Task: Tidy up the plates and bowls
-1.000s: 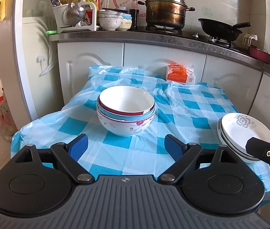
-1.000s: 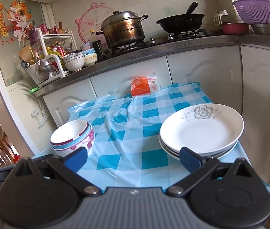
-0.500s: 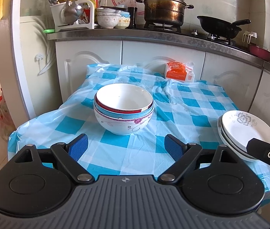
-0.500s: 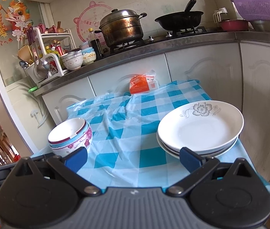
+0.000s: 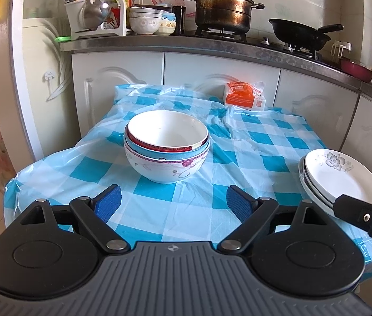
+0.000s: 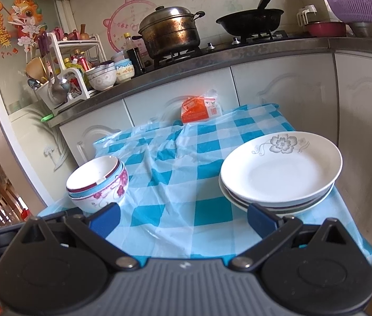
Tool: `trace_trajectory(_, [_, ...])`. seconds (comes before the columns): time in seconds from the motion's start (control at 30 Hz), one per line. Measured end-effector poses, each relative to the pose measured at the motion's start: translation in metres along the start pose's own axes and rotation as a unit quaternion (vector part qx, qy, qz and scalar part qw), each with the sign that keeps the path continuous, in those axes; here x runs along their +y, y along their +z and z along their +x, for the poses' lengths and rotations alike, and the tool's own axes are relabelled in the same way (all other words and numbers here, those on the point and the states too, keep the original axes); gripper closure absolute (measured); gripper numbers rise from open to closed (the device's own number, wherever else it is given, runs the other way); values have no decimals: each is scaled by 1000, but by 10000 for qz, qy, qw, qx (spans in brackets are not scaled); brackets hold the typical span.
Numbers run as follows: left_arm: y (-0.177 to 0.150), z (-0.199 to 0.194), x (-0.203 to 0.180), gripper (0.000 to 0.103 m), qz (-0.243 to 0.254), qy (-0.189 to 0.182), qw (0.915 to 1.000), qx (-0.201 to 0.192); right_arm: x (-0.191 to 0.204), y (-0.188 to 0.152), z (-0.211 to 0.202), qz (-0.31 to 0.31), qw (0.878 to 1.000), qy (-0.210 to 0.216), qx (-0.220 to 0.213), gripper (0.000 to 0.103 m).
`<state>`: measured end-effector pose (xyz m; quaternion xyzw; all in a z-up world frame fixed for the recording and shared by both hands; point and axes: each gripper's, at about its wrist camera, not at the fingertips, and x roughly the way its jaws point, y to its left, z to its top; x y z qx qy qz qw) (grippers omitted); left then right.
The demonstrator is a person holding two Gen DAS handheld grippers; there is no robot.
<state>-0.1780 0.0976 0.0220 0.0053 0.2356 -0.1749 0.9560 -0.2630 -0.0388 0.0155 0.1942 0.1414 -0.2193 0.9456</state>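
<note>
Three nested bowls (image 5: 167,144) stand on the blue-checked tablecloth (image 5: 259,142), the top one white with a red band. My left gripper (image 5: 173,203) is open just in front of that stack, nothing between its blue pads. A stack of white plates with a grey flower (image 6: 280,169) sits at the table's right edge, also seen in the left wrist view (image 5: 340,175). My right gripper (image 6: 183,218) is open short of the plates; its right pad (image 6: 261,221) is near the plates' front rim. The bowl stack (image 6: 99,183) lies to its left.
An orange packet (image 5: 243,97) lies at the table's back edge against white cabinets (image 5: 220,76). On the counter above are a steel pot (image 5: 224,8), a black wok (image 5: 300,35), a utensil rack (image 5: 93,13) and more bowls (image 5: 145,21). A purple colander (image 6: 359,5) sits far right.
Both grippers have drawn back and risen slightly from the table, so bowls and plates look a little smaller and lower. Both stay open. Nothing on the table has moved.
</note>
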Motion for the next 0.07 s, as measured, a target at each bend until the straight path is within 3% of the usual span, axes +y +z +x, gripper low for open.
trace_trajectory(0.07, [1, 1, 5, 0, -116, 31, 9999, -29, 1, -1, 2, -27, 10000, 20, 23, 1])
